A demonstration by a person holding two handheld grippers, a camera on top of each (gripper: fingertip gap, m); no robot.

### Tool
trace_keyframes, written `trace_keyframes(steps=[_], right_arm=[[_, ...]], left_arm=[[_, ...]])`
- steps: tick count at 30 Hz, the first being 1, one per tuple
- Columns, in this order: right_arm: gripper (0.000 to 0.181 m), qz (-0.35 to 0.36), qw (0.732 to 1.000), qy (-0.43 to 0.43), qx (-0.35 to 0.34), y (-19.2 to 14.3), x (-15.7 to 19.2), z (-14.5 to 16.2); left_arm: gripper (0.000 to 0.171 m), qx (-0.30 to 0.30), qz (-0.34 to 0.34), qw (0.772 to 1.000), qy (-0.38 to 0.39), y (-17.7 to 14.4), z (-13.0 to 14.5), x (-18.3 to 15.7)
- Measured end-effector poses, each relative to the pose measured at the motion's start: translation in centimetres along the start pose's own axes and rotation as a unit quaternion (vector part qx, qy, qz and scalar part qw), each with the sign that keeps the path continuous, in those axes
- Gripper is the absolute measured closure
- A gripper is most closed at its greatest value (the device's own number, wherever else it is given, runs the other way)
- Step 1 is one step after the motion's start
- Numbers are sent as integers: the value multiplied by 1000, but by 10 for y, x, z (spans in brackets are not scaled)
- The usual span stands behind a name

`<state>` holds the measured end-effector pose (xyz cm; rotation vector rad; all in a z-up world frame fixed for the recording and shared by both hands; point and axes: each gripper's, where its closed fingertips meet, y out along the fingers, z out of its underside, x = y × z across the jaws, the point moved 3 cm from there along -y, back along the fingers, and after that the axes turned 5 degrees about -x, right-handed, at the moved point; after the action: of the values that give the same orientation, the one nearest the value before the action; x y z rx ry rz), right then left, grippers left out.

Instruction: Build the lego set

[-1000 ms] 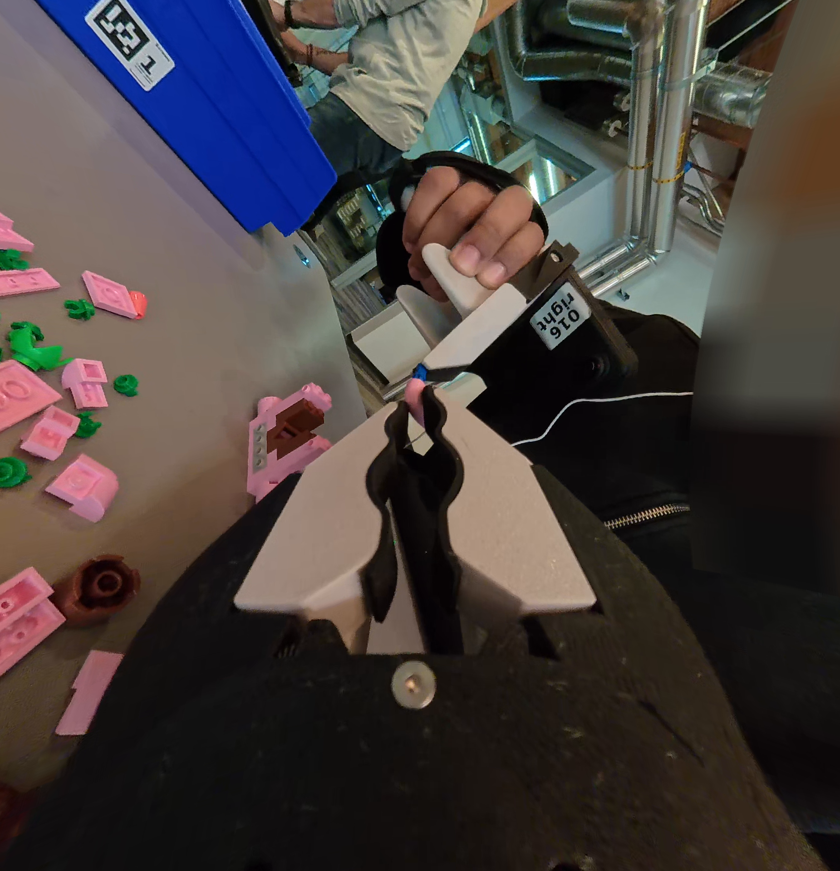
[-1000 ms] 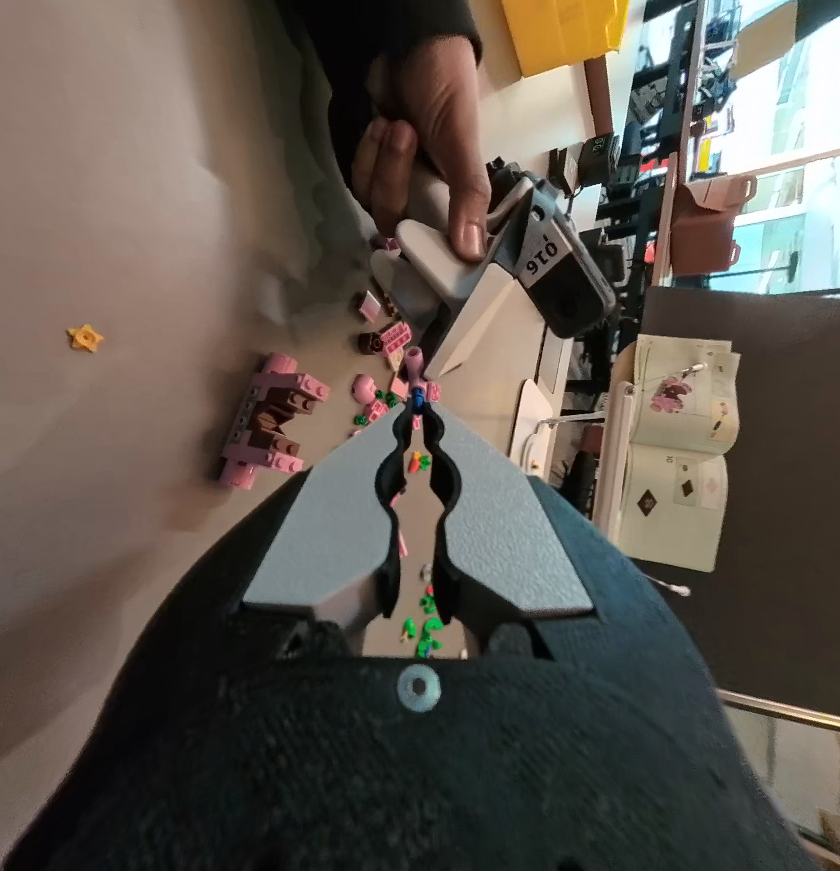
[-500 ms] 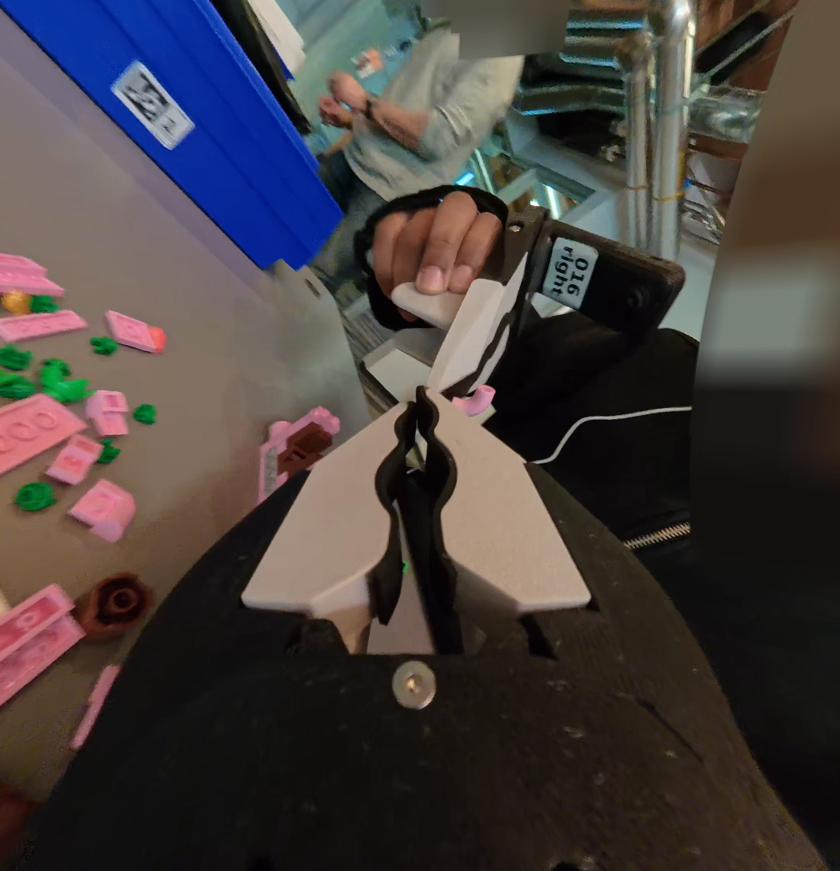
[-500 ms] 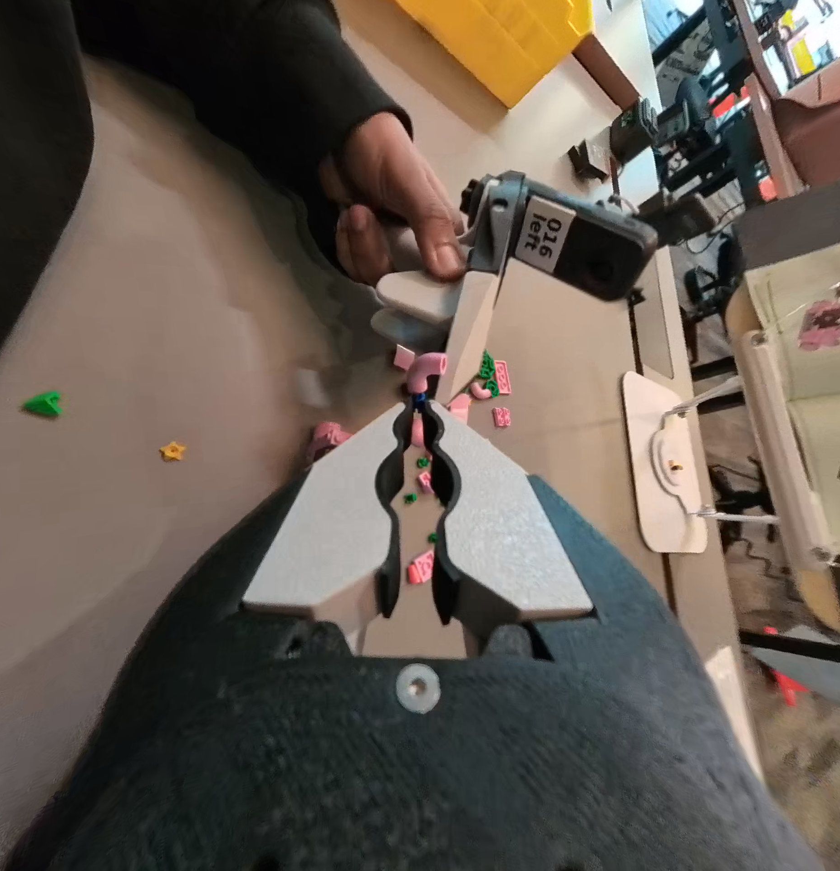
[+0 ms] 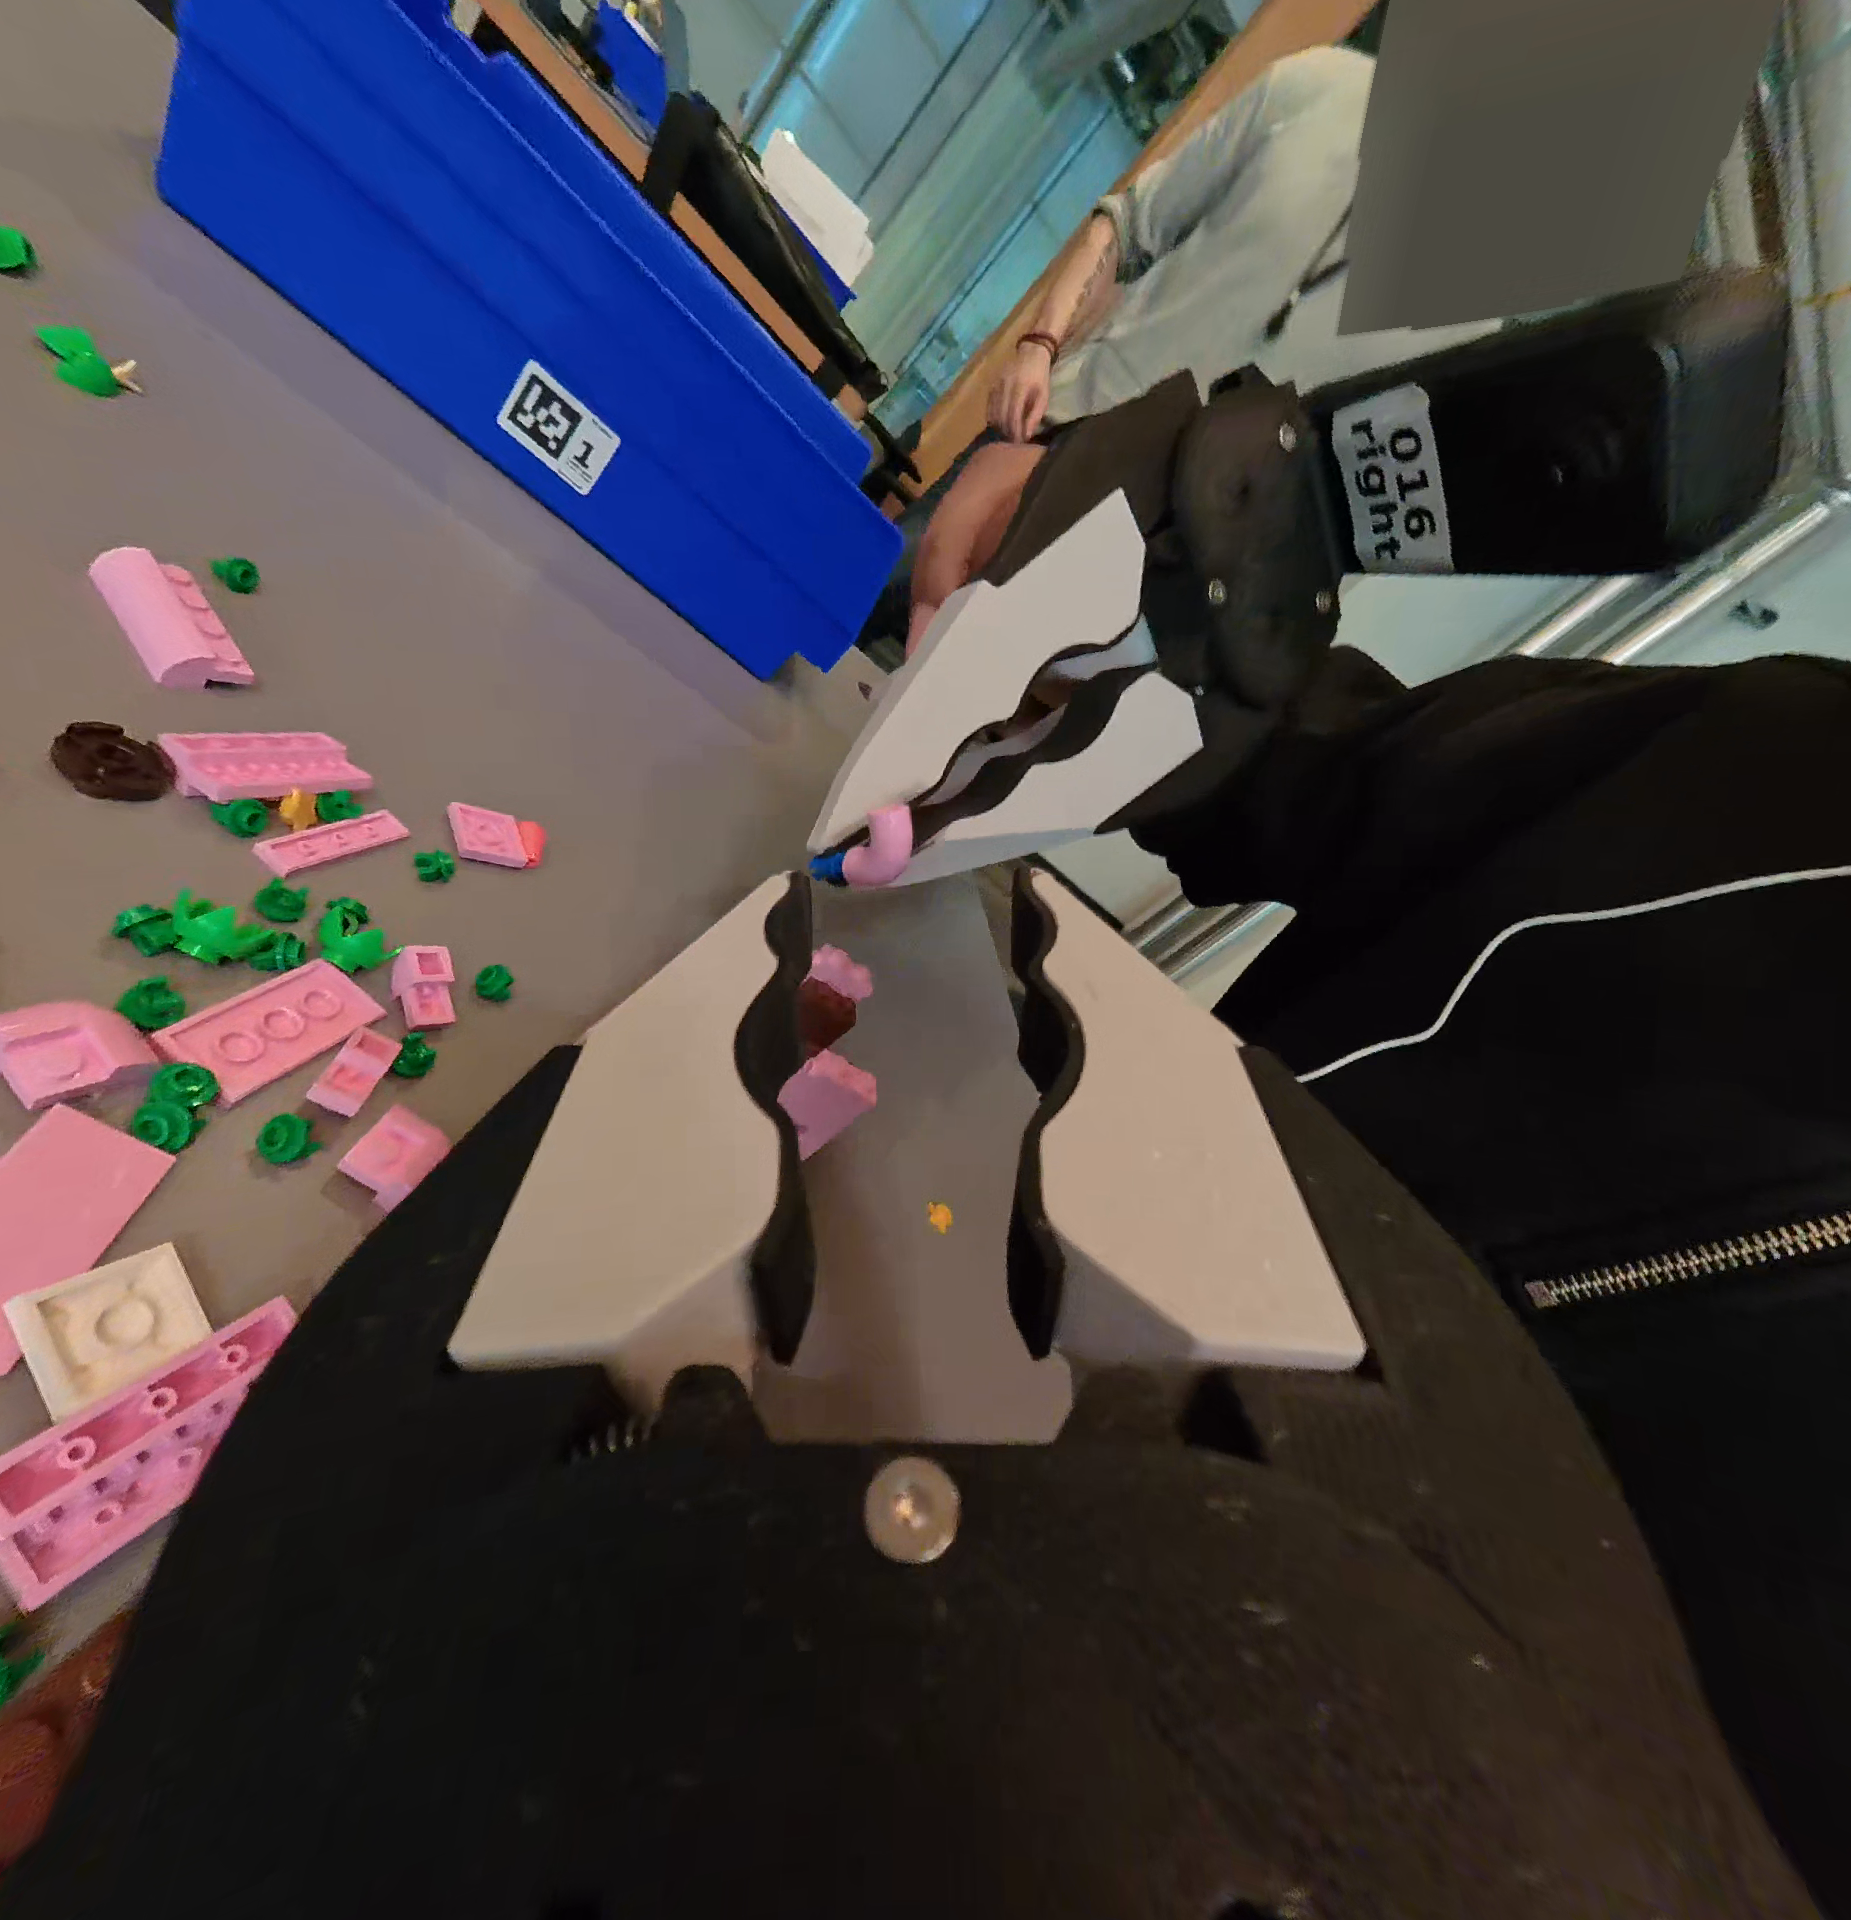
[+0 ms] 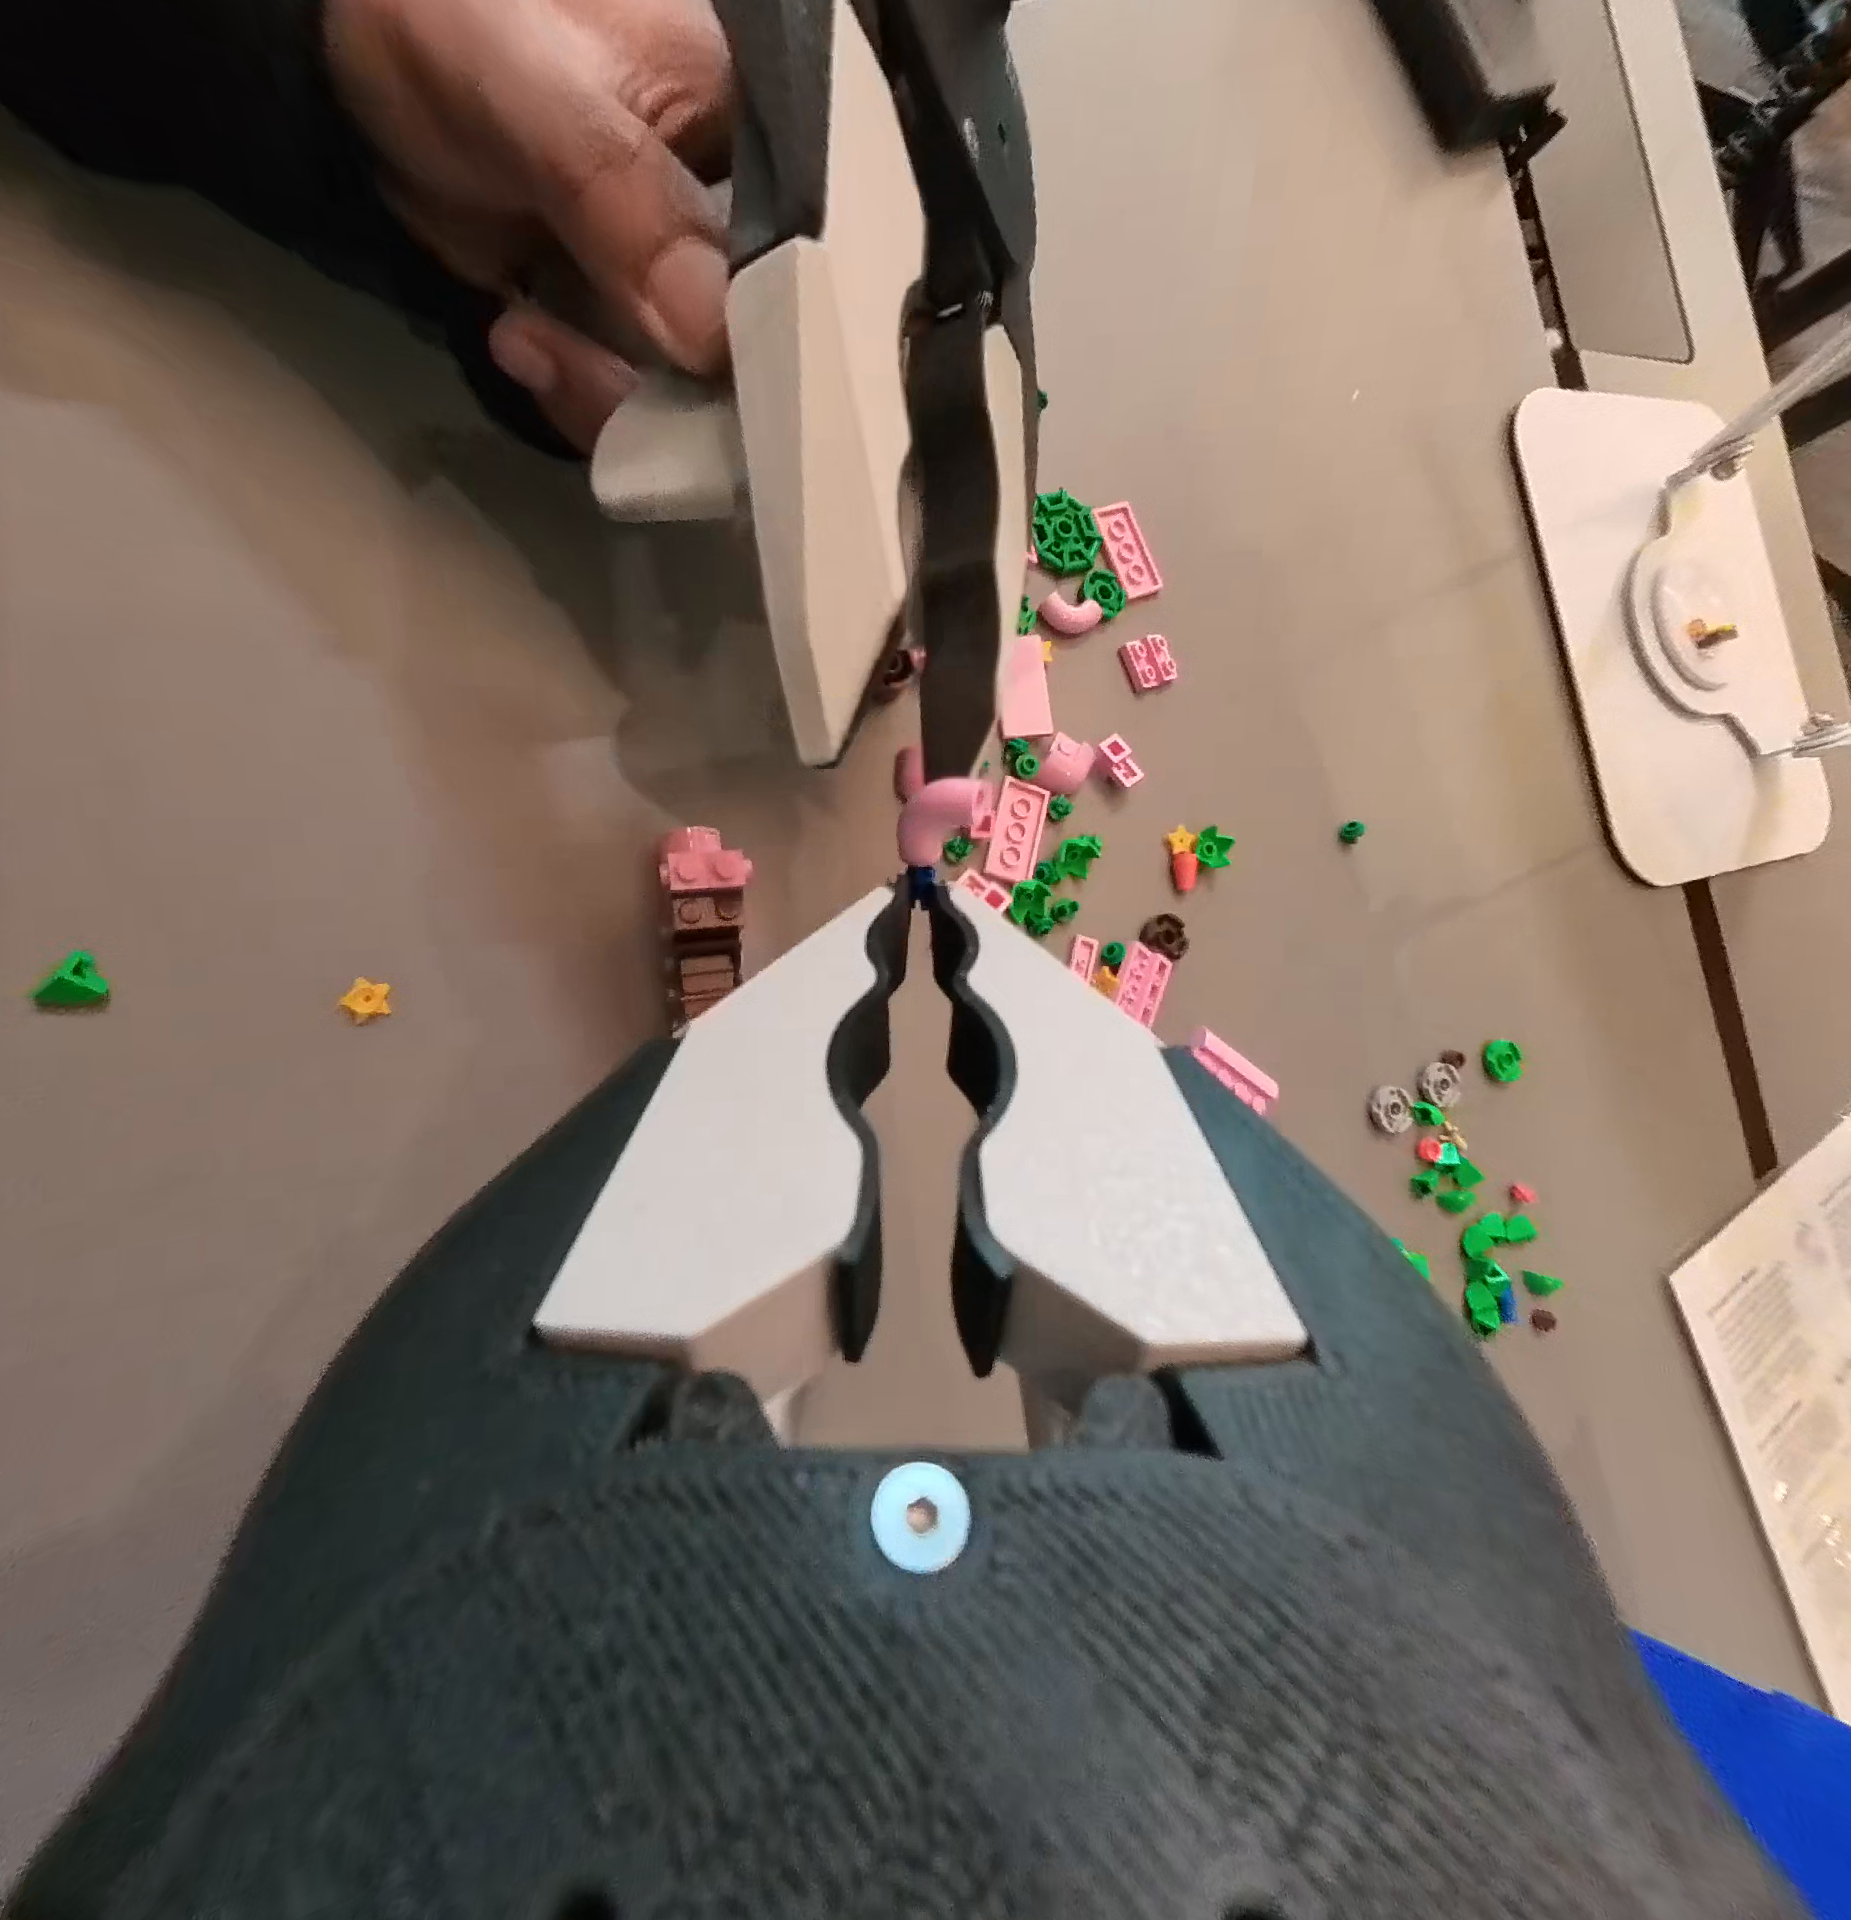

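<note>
While right gripper (image 6: 921, 902) jaws pinch blue pin w/ pink elbow (image 6: 936, 826) — left gripper (image 5: 905, 894) jaws apart; stickers unquoted.

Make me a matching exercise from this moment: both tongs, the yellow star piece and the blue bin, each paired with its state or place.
Things:
1. left tongs
2. right tongs
3. yellow star piece
4. blue bin

States or places:
A. stands on the table behind the loose pieces, with a white sticker on its side
B. shut on the pink elbow piece
C. open, holding nothing
D. lies flat on the table, apart from the pile

Pairs: 1-C, 2-B, 3-D, 4-A
</note>
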<state>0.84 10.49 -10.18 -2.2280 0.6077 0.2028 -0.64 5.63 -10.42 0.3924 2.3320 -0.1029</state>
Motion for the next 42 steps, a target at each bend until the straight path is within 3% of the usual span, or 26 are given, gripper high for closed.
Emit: trace_keyframes(steps=[7, 10, 16, 20, 23, 25, 28, 35, 42], right_arm=[[179, 23, 998, 3, 56, 5, 0, -2], [179, 36, 997, -8, 61, 7, 1, -7], [179, 47, 997, -20, 62, 8, 0, -12], [178, 63, 997, -26, 20, 2, -2, -23], [151, 84, 995, -20, -41, -5, -9, -36], [144, 88, 991, -11, -97, -12, -10, -46], [159, 117, 979, 10, -167, -23, -15, -55], [150, 89, 969, 131, -187, -19, -18, -35], [149, 72, 965, 103, -231, -9, -12, -56]], left_arm=[[140, -17, -49, 999, 13, 0, -1, 7], [163, -13, -81, 995, 58, -1, -1, 7], [166, -19, -97, 992, 84, -4, -5, 3], [167, -54, -63, 995, 61, -12, -14, -2], [167, -93, -10, 995, 27, -20, -23, -8], [167, -134, 51, 990, -16, -26, -30, -14], [167, -174, 95, 976, -87, -34, -35, -8], [167, -192, 87, 977, -43, -46, -46, -11], [167, -216, 190, 955, -77, -49, -51, -25]])
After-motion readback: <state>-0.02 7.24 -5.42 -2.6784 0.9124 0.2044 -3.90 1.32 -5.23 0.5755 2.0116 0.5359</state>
